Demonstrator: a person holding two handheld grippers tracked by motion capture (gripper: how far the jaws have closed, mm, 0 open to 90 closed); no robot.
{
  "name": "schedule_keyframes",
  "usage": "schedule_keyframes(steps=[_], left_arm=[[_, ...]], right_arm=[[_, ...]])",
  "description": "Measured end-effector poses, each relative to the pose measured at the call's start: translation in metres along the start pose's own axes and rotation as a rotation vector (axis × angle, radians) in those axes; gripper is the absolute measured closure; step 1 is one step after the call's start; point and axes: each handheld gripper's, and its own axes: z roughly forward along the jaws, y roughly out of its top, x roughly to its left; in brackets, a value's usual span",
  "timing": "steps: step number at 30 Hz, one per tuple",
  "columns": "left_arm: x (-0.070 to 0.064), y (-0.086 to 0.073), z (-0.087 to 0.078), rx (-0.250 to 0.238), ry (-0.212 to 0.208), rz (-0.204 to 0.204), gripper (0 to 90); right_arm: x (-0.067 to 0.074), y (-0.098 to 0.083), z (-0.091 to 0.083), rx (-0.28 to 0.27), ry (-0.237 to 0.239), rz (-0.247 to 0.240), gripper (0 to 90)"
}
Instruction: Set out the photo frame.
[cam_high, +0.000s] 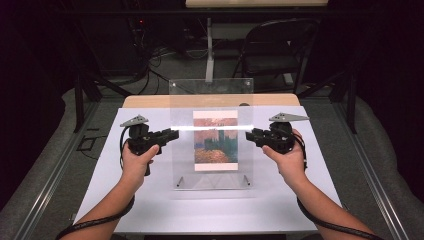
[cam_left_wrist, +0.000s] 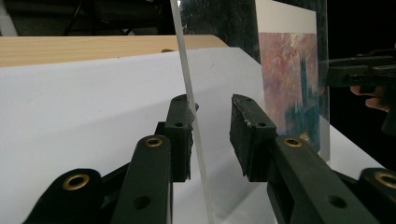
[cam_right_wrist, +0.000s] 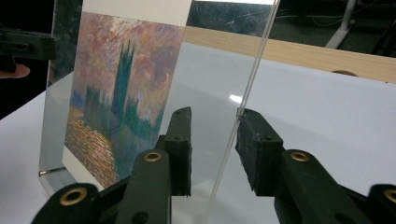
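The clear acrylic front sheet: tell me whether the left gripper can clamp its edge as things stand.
Probably yes. The left gripper already straddles the clear acrylic front sheet's edge, one pad at it, the other apart; nothing lies between.

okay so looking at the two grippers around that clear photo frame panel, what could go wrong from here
1. The left gripper has the clear panel's edge against one pad only, with a gap to the other, so closing could tilt it.
2. The right gripper stands the same way, and uneven closing might twist the panel between the two.
3. The painting print sits against the second, upright panel behind; a slip of the front one may knock both.
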Motion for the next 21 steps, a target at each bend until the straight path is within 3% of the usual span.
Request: schedule_keyframes(steps=[5, 12, 21], left_arm=[[-0.005, 0.0, -0.004, 0.005, 0.004, 0.028, 69.6], [-0.007, -0.004, -0.01, -0.003, -0.012, 0.031, 71.2], [-0.016, -0.008, -0.018, -0.011, -0.01, 0.05, 72.3]], right_arm=[[0.002, -0.002, -0.005, -0.004, 0.011, -0.003, 68.7], [0.005, -0.003, -0.011, -0.003, 0.02, -0.024, 70.2], [0.01, -0.008, -0.021, -0.015, 0.033, -0.012, 72.7]])
